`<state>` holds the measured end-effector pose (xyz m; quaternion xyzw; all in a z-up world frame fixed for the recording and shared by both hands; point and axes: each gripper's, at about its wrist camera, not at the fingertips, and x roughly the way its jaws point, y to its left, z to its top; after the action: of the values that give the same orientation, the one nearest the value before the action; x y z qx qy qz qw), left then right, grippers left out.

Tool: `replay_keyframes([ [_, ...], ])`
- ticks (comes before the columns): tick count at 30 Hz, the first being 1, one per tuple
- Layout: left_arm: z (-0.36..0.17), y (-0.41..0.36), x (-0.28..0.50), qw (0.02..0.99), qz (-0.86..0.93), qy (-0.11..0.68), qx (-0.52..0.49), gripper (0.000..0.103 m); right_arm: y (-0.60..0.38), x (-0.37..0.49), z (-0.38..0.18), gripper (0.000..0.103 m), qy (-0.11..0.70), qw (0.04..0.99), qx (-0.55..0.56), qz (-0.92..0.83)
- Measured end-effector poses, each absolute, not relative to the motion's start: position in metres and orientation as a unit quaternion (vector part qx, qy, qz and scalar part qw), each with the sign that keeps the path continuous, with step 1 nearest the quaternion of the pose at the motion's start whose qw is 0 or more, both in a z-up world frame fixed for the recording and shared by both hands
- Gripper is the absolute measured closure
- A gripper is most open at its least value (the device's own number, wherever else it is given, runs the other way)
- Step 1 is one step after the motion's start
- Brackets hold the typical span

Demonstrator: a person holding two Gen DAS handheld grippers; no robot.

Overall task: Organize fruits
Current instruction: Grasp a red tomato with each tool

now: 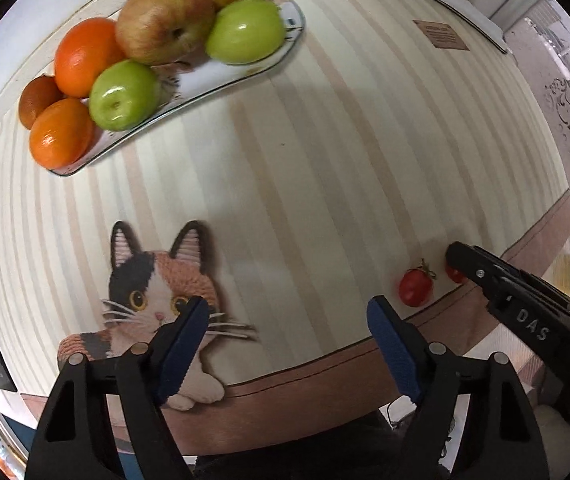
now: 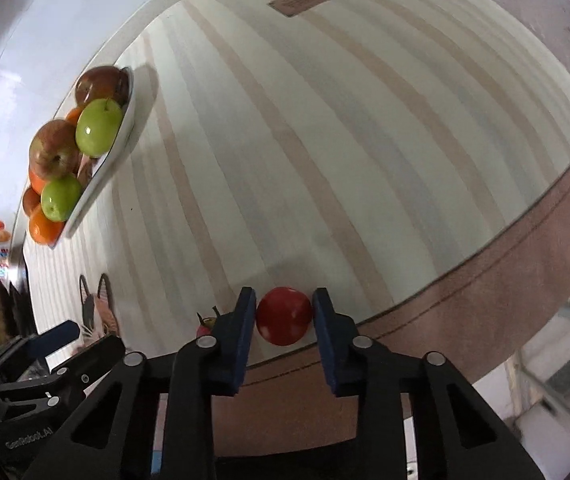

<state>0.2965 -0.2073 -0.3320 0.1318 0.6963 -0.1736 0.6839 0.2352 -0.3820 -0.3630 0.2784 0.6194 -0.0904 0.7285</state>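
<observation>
Apples and oranges are already piled on the plate (image 1: 245, 74) at upper left. One cherry tomato (image 2: 283, 321) is clamped by the right hand-held gripper (image 2: 283, 322) at lower centre; another tomato (image 1: 416, 287) remains on the surface (image 1: 325, 160), the left hand-held gripper (image 1: 289, 344) being open and empty.

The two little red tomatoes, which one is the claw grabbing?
The stemless tomato, nearest the table's brown edge, sits squeezed in the right claw. The other tomato, with a green stem, lies free beside it.

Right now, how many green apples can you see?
2, both on the white plate at the table's far side: one green apple beside the reddish apples, the other green apple next to the oranges. More could be hidden behind the pile.
</observation>
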Motion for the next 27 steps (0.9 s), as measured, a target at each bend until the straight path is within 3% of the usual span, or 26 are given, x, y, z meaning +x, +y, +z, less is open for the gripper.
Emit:
replay_keyframes([
  [13,-0.349,-0.276,0.269,0.654,-0.266,0.689,0.163,0.023,-0.418,0.213,-0.345,0.073,0.593,0.739,0.290,-0.135],
  [18,-0.367,-0.296,0.259,0.641,-0.277,0.691,0.188,0.049,-0.432,0.201,-0.345,0.073,0.592,0.735,0.295,-0.148],
  [20,-0.366,-0.300,0.258,0.653,-0.280,0.677,0.194,0.071,-0.433,0.200,-0.344,0.073,0.591,0.735,0.296,-0.149],
  [22,-0.365,-0.304,0.255,0.658,-0.283,0.667,0.204,0.079,-0.433,0.199,-0.344,0.073,0.591,0.736,0.295,-0.148],
  [27,-0.362,-0.288,0.263,0.670,-0.270,0.667,0.184,0.080,-0.428,0.207,-0.335,0.073,0.585,0.746,0.290,-0.132],
])
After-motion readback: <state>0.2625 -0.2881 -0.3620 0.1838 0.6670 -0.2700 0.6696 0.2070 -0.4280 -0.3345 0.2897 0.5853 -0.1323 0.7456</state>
